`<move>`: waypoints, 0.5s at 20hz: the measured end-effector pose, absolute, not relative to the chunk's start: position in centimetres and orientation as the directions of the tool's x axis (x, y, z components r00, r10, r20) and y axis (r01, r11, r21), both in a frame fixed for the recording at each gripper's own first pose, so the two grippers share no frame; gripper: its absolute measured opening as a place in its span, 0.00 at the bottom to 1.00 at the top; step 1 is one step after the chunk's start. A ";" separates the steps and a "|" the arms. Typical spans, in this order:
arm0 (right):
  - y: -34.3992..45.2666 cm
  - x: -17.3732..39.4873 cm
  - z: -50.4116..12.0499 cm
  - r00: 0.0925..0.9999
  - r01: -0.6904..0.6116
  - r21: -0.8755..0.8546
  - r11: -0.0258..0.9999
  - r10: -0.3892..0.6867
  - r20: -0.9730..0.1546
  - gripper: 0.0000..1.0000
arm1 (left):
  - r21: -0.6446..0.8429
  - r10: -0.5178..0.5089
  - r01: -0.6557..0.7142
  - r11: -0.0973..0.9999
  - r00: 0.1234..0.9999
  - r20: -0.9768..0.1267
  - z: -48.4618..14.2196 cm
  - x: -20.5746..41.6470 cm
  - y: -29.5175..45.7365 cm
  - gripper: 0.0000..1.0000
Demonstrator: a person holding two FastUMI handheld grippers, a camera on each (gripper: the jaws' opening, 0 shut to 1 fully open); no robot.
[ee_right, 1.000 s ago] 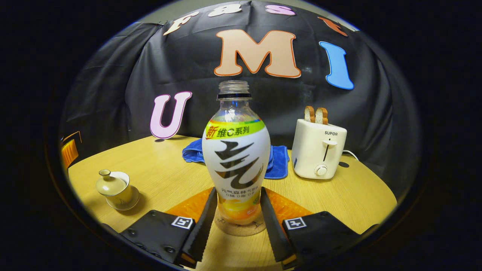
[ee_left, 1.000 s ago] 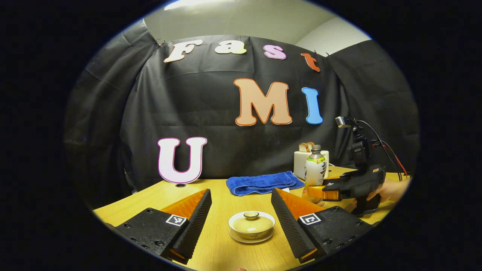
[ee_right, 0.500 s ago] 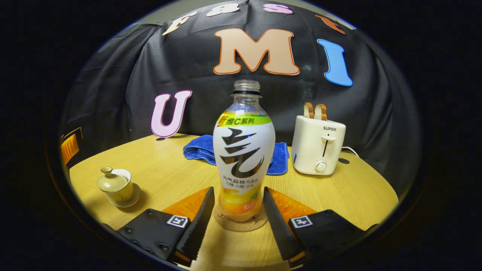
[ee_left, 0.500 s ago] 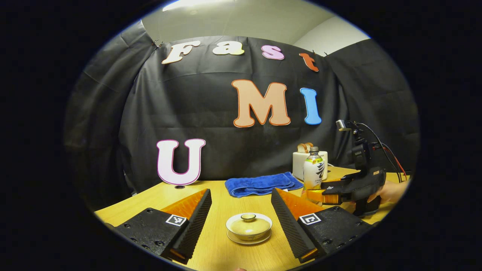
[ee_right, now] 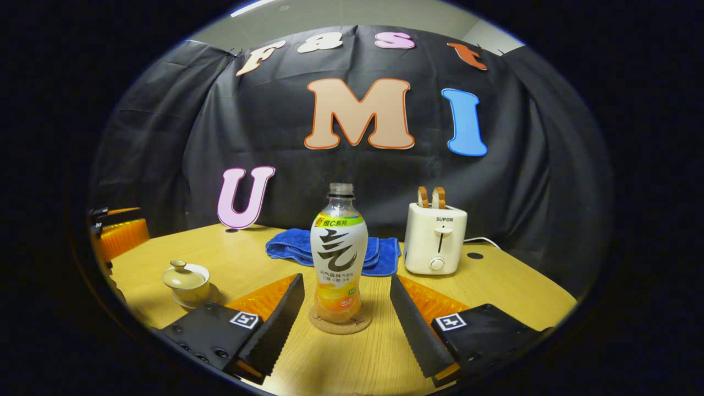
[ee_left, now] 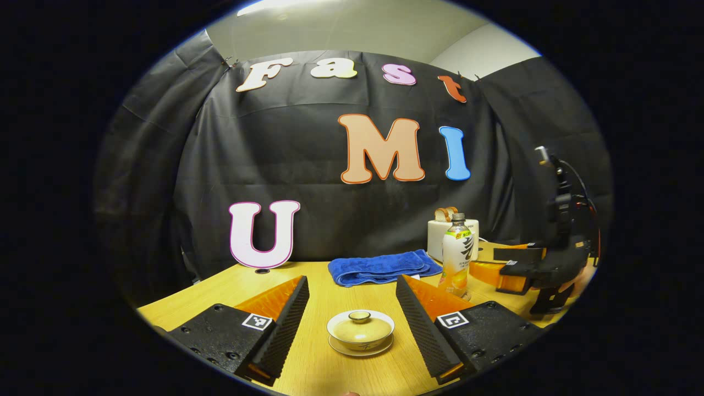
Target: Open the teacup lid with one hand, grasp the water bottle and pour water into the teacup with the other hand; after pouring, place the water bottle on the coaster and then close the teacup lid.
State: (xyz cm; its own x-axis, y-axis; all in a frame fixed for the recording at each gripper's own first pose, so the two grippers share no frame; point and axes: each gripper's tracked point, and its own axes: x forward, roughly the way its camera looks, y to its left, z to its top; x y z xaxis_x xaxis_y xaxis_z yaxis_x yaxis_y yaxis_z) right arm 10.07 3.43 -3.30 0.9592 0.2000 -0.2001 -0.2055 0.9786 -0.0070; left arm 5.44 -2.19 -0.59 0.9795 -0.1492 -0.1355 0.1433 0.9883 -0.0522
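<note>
A cream teacup (ee_left: pixel 360 332) with its lid on sits on a saucer, just ahead of my open left gripper (ee_left: pixel 352 319) and between the lines of its fingers. In the right gripper view the teacup (ee_right: pixel 187 280) stands at the far left. The uncapped water bottle (ee_right: pixel 339 256) with orange liquid at its base stands upright on the round cork coaster (ee_right: pixel 340 323). My right gripper (ee_right: pixel 346 313) is open, drawn back from the bottle, with nothing between its fingers. In the left gripper view the bottle (ee_left: pixel 456 256) stands right of centre, with the right gripper (ee_left: pixel 517 269) beside it.
A folded blue towel (ee_right: pixel 330 250) lies at the back of the round wooden table (ee_right: pixel 511 286). A white toaster (ee_right: pixel 436 239) holding two bread slices stands to the right of the bottle. The left gripper's orange finger (ee_right: pixel 118 234) shows at the left edge.
My right gripper opened off the bottle and pulled back and up, leaving the bottle standing on the coaster. The left gripper barely moved; the teacup stays lidded.
</note>
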 end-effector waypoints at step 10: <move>2.1 5.6 -2.1 0.974 -0.184 -0.062 0.981 0.173 -0.147 0.96 | -0.084 -0.102 0.090 0.992 0.983 -0.154 -1.7 5.1 -0.9 0.93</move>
